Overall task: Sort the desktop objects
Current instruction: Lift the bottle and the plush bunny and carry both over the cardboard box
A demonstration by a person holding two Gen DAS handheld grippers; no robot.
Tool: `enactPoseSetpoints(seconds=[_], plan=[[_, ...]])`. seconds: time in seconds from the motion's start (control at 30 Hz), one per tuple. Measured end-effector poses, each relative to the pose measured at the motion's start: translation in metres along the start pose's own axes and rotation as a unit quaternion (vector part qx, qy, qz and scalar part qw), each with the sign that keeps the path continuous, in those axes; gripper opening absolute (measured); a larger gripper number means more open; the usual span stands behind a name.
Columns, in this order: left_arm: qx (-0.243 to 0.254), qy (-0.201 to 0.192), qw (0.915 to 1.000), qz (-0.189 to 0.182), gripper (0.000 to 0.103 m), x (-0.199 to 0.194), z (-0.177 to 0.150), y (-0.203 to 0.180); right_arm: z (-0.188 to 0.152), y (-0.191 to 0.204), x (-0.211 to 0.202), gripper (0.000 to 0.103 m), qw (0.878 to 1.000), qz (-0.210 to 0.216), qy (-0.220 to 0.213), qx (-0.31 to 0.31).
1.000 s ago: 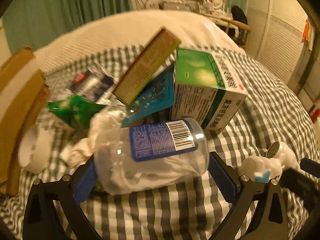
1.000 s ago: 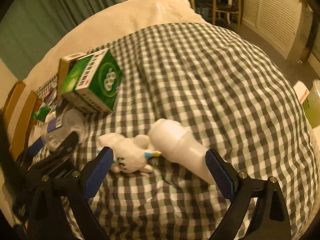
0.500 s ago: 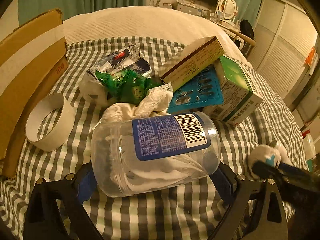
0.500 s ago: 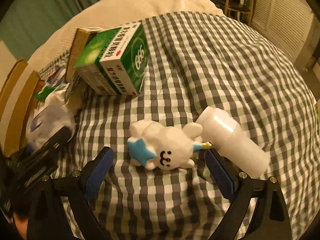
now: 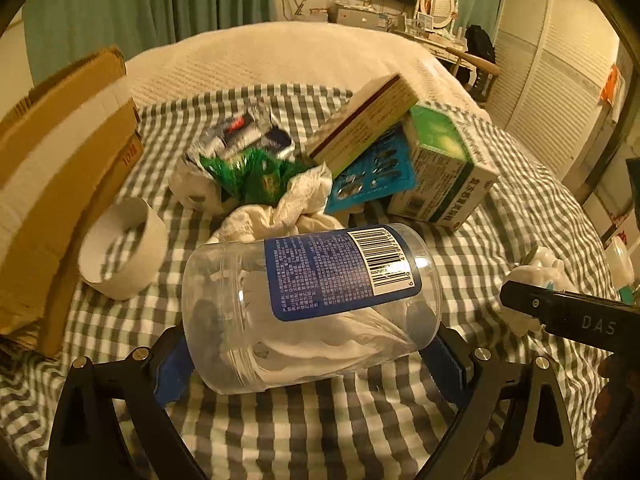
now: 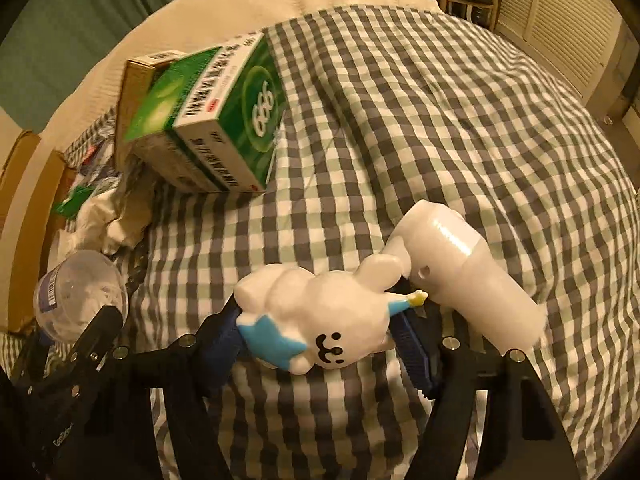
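The clear plastic jar (image 5: pixel 312 312) lies on its side across the left gripper (image 5: pixel 310 364), its two blue pads pressed against the jar's ends, so the jaws are closed on it just above the checked bedspread (image 5: pixel 320 432). It looks light and stiff, with a smooth wall that could slip or buckle under a hard squeeze; the end-to-end hold seems sound, though the crumpled white paper (image 5: pixel 320 344) inside may shift. Behind it, from left to right, sit a cardboard box (image 5: pixel 52 184), a white tape ring (image 5: pixel 124 248), foil and green wrappers (image 5: pixel 248 160), a crumpled tissue (image 5: pixel 288 208), a blue blister card (image 5: pixel 372 172) and a green medicine box (image 5: pixel 444 168). The wrappers are blurred and the print on the boxes is hard to read. At the far right of this view the toy is mostly hidden behind the other gripper. In the right wrist view, the white rabbit toy (image 6: pixel 316 316) with a blue star lies between the pads of the right gripper (image 6: pixel 320 348), whose jaws have just been closing and now appear to press its sides. It looks hard, glossy and lumpy, so the broad middle is the safer place to hold. A white plastic bottle (image 6: pixel 460 272) lies touching the toy's ear, with its far end blurred.
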State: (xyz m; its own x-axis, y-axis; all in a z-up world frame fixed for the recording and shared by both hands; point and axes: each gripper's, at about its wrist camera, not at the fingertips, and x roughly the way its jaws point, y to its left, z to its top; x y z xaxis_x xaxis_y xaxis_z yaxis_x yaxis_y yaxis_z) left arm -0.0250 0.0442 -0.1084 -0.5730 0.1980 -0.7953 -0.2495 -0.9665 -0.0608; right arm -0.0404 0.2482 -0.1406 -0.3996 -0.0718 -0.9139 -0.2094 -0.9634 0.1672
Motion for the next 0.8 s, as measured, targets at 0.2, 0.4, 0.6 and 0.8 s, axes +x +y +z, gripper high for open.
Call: enactPoseSetpoints(seconds=[0.2, 0.4, 0.6, 0.8], plan=[[0.018, -0.03, 0.9991, 0.025, 0.098, -0.047, 0.02, -0.003, -0.005, 0.02, -0.046, 0.068, 0.999, 0.007, -0.02, -0.032], [-0.008, -0.07, 0.9971, 0.028, 0.098, -0.124, 0.061, 0.019, 0.018, 0.046, -0.137, 0.068, 0.994, 0.0, -0.075, -0.076], [-0.047, -0.114, 0.9917, 0.033, 0.098, -0.214, 0.093, 0.054, 0.012, 0.084, -0.245, 0.068, 0.987, 0.026, -0.129, -0.089], [-0.065, -0.129, 0.9888, 0.038, 0.098, -0.289, 0.106, 0.084, -0.005, 0.124, -0.304, 0.068, 0.982, 0.051, -0.153, -0.096]])
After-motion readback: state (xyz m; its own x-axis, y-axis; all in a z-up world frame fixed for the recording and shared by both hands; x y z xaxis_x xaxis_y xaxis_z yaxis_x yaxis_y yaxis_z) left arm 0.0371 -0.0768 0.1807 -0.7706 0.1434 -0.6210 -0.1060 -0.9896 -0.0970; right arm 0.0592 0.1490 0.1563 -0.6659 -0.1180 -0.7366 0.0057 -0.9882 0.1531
